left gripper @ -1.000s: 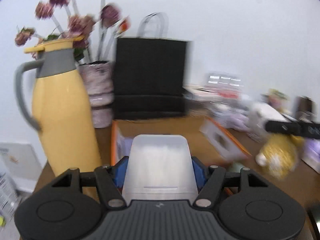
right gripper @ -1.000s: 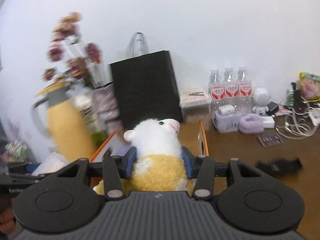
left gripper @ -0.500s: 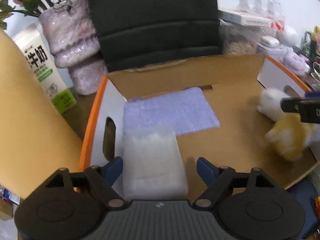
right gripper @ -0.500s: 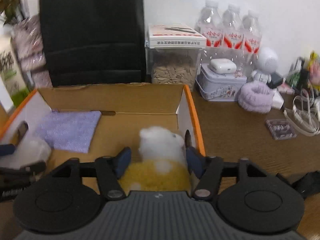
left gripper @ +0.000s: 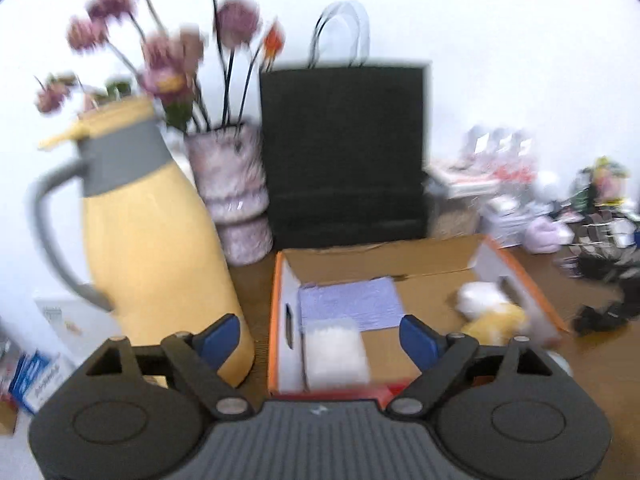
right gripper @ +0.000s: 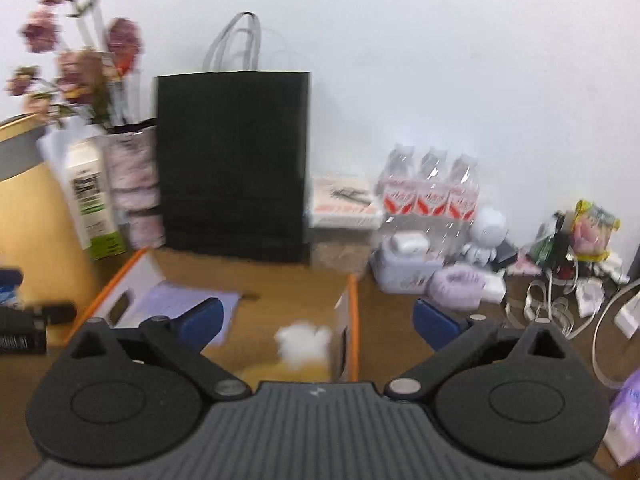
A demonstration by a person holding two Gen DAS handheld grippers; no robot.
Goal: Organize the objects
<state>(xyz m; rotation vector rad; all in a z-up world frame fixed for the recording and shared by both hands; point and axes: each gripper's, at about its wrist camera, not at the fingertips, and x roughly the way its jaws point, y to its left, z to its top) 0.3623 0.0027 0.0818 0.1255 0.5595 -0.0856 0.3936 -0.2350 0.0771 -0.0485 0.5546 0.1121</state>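
Observation:
An open cardboard box with orange edges (left gripper: pixel 524 276) (right gripper: pixel 353 320) sits on the brown table. Inside lie a lilac cloth (left gripper: pixel 350 304) (right gripper: pixel 176 300), a translucent white plastic container (left gripper: pixel 335 354) at the near left, and a white and yellow plush sheep (left gripper: pixel 490 312) (right gripper: pixel 304 340) at the right side. My left gripper (left gripper: pixel 320 334) is open and empty above the box's near edge. My right gripper (right gripper: pixel 318 320) is open and empty above the sheep.
A yellow jug with a grey handle (left gripper: pixel 152 248) stands left of the box. Behind it are a vase of dried flowers (left gripper: pixel 232 184), a milk carton (right gripper: pixel 94 204) and a black paper bag (left gripper: pixel 344 152). Water bottles (right gripper: pixel 430 196), a tin, cables and small clutter (right gripper: pixel 560 264) fill the right.
Both grippers have opened and pulled back up from the box. The plastic container and the plush sheep now lie released inside the box.

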